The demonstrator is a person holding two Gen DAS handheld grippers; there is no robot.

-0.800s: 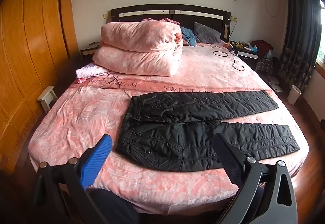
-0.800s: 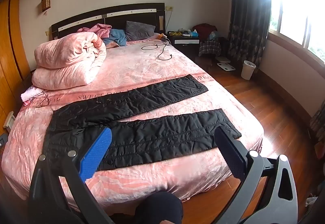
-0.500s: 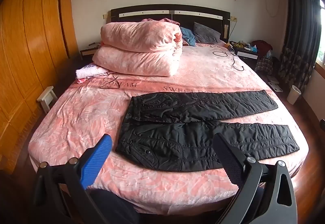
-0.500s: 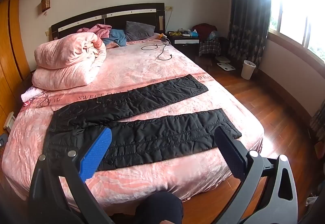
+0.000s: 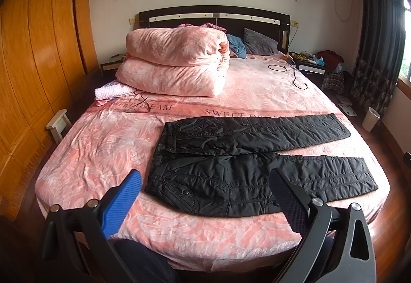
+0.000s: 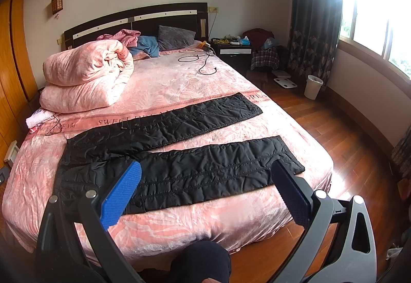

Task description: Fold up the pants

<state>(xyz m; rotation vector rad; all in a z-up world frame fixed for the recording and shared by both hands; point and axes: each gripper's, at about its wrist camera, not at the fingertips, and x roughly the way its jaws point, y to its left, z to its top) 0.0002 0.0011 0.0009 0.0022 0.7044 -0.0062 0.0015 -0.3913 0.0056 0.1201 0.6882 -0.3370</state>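
Note:
Black quilted pants (image 5: 246, 154) lie flat on the pink bed (image 5: 102, 149), waist to the left and both legs spread apart toward the right. They also show in the right wrist view (image 6: 195, 154). My left gripper (image 5: 205, 180) is open and empty, held in front of the bed's near edge, short of the waist. My right gripper (image 6: 205, 177) is open and empty, held short of the near leg.
A folded pink duvet (image 5: 177, 64) sits at the back left of the bed, with a black cable (image 5: 290, 72) at the back right. A white stool (image 5: 57, 125) and wooden wardrobe (image 5: 33, 52) are left. A white bin (image 6: 313, 86) and wooden floor (image 6: 346, 154) are right.

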